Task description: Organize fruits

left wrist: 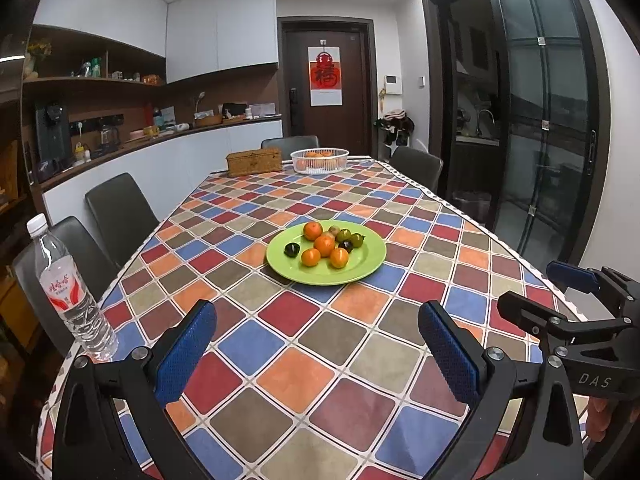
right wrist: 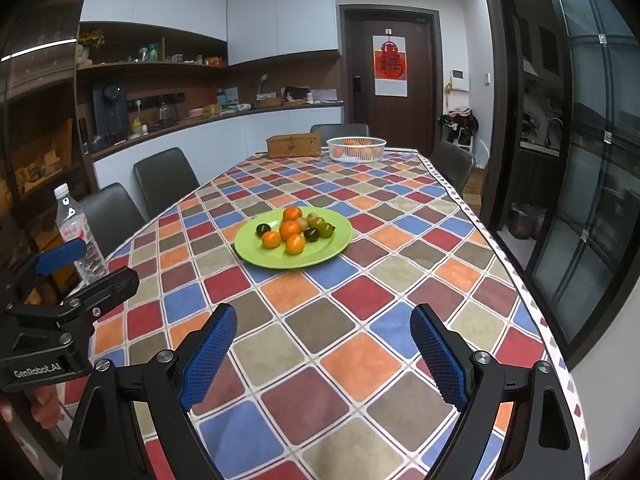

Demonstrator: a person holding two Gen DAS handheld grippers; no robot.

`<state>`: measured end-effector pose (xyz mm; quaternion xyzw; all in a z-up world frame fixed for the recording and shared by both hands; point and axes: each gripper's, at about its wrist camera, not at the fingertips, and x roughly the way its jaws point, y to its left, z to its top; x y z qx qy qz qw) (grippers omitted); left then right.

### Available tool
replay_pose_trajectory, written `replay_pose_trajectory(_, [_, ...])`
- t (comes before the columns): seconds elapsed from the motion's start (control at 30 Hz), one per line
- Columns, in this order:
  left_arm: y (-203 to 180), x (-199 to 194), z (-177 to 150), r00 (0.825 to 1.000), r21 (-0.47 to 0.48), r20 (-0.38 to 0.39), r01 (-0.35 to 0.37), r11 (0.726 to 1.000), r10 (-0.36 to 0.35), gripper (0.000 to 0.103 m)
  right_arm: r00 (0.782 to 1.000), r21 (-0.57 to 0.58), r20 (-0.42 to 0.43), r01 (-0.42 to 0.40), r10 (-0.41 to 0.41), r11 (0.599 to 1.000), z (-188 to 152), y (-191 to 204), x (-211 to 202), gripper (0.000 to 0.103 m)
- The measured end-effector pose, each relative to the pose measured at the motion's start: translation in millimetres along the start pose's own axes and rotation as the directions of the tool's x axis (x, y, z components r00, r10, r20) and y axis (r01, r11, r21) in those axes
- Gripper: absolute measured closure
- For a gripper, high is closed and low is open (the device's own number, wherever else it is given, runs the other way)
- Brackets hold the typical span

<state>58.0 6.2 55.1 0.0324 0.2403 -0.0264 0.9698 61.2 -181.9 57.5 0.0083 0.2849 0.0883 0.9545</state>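
A green plate (left wrist: 368, 262) (right wrist: 338, 240) sits mid-table and holds several oranges (left wrist: 324, 245) (right wrist: 290, 229) and several small green and dark fruits (left wrist: 343, 235) (right wrist: 326, 230). A white basket (left wrist: 319, 160) (right wrist: 356, 149) with oranges stands at the far end. My left gripper (left wrist: 318, 322) is open and empty, above the near table, short of the plate. My right gripper (right wrist: 324, 322) is open and empty too, beside it. Each gripper shows in the other's view: the right one (left wrist: 536, 292), the left one (right wrist: 90, 264).
A water bottle (left wrist: 68, 292) (right wrist: 78, 232) stands at the table's near left edge. A wicker box (left wrist: 254, 162) (right wrist: 293, 145) sits by the basket. Dark chairs (left wrist: 120, 216) line the left side and the far end. A glass sliding door (right wrist: 580, 152) is on the right.
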Motion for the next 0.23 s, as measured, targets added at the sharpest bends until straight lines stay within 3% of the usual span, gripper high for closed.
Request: replay_pose_trajectory(0.23, [-0.3,-1.1,-2.0,1.000,0.004,-0.004,-0.006,1.000,0.006,0.000,1.000,0.001,-0.006,0.002,-0.002,1.000,-2.4,-1.0,-0.3,0.014])
